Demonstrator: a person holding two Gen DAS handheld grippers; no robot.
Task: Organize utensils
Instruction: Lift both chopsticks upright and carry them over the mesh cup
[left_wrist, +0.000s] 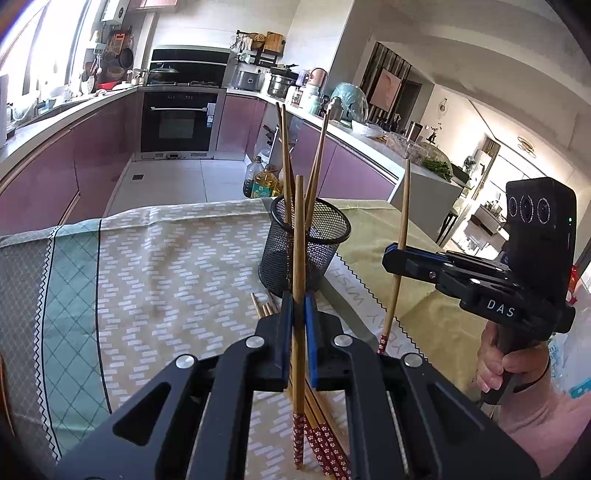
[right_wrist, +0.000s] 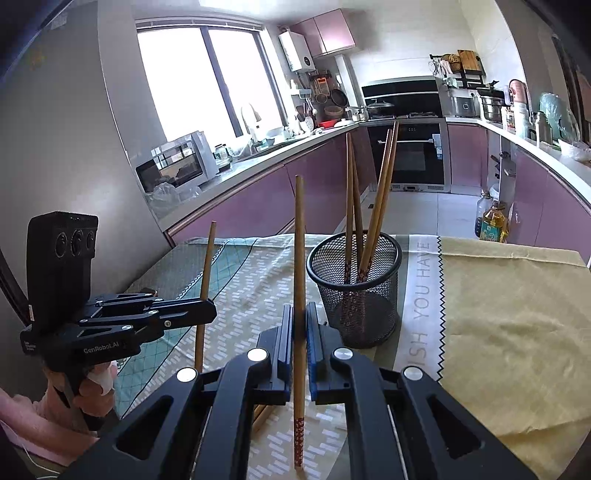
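My left gripper (left_wrist: 298, 308) is shut on a wooden chopstick (left_wrist: 298, 229) that stands upright, its red patterned end down. In the right wrist view the left gripper (right_wrist: 208, 310) shows at the left with that chopstick (right_wrist: 207, 258). My right gripper (right_wrist: 299, 319) is shut on another upright chopstick (right_wrist: 299, 240), and the left wrist view shows the right gripper (left_wrist: 395, 254) at the right with its chopstick (left_wrist: 404, 206). A black mesh cup (left_wrist: 327, 254) (right_wrist: 376, 314) stands just beyond both grippers with several chopsticks (right_wrist: 380, 199) leaning in it. More loose chopsticks (left_wrist: 327, 439) lie on the cloth under the left gripper.
A patterned tablecloth (left_wrist: 166, 266) covers the table, with a yellow cloth (right_wrist: 509, 314) on its right part. The far table edge drops to the kitchen floor, where oil bottles (left_wrist: 264, 182) stand. Purple cabinets and an oven (right_wrist: 410, 155) line the walls beyond.
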